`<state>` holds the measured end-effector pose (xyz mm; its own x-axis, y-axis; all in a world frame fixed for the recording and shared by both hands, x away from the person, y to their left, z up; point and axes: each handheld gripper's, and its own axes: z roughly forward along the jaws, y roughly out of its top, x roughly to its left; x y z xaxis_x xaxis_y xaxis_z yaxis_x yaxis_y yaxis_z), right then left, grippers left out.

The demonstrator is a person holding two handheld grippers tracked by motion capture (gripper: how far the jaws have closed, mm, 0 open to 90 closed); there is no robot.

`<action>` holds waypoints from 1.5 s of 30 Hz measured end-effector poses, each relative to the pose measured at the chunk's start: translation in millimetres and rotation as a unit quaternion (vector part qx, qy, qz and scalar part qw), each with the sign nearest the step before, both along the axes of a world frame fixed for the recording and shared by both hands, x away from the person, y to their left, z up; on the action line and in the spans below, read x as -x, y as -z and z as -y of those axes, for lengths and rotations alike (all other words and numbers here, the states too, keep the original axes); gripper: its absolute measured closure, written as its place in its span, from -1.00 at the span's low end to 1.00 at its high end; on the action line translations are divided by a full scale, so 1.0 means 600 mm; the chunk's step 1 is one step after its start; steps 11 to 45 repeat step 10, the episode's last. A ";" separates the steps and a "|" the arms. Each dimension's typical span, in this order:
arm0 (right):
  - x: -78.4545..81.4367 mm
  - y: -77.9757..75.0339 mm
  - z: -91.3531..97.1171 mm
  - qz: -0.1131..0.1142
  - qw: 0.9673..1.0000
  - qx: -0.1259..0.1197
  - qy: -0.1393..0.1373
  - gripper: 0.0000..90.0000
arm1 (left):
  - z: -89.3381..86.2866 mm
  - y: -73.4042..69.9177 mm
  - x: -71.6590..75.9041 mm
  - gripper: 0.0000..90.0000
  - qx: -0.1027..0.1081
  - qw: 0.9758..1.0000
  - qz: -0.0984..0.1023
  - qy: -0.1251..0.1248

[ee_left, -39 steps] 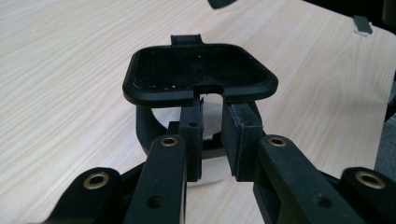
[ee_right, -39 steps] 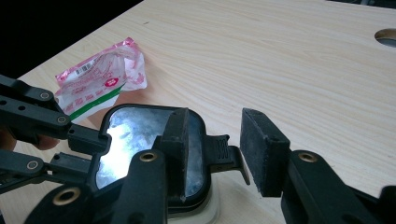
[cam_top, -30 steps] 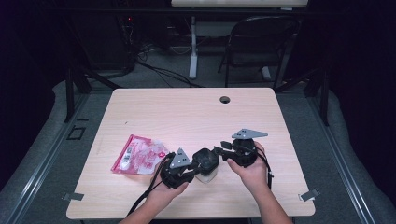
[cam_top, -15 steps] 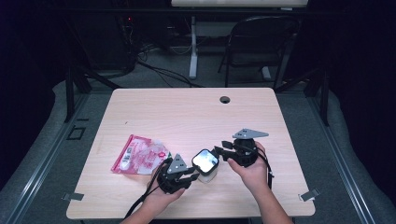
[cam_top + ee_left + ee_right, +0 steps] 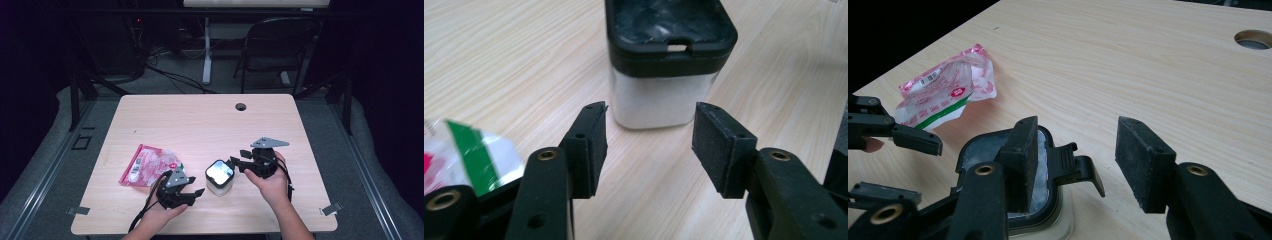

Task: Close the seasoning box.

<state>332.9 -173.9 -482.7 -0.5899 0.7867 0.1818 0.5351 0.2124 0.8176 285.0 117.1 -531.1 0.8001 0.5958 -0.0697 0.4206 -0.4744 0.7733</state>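
left gripper [image 5: 192, 192] just let go of jar [image 5: 219, 176], jaws wide | right gripper [image 5: 235, 162] opened too, holding nothing | lid looks shut, I think | pouch [image 5: 147, 164] untouched

One wooden table [image 5: 200, 120] carries the work. On it stands one square container [image 5: 219, 177] with a black lid, near the front edge at the middle. One pink and white plastic packet [image 5: 147, 165] lies to its left. One round cable hole [image 5: 241, 106] sits in the far part of the tabletop. Two hand-held grippers are at the near side: the left gripper [image 5: 192, 192] and the right gripper [image 5: 235, 162]. One folding chair [image 5: 270, 50] stands beyond the table, far right.
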 end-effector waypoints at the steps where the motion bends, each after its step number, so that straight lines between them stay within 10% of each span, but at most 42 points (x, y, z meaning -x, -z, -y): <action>1: 0.000 0.000 0.001 0.000 1.000 0.000 0.000 0.13 | -0.006 0.000 0.001 0.03 0.003 1.000 0.002 -0.003; 9: -0.001 -0.002 0.006 0.002 1.000 -0.002 0.008 0.07 | -0.046 -0.017 0.002 -0.01 0.042 0.999 0.007 -0.029; 45: -0.001 -0.002 0.007 0.003 1.000 0.000 0.011 0.06 | -0.046 -0.017 0.002 -0.02 0.042 0.999 0.007 -0.029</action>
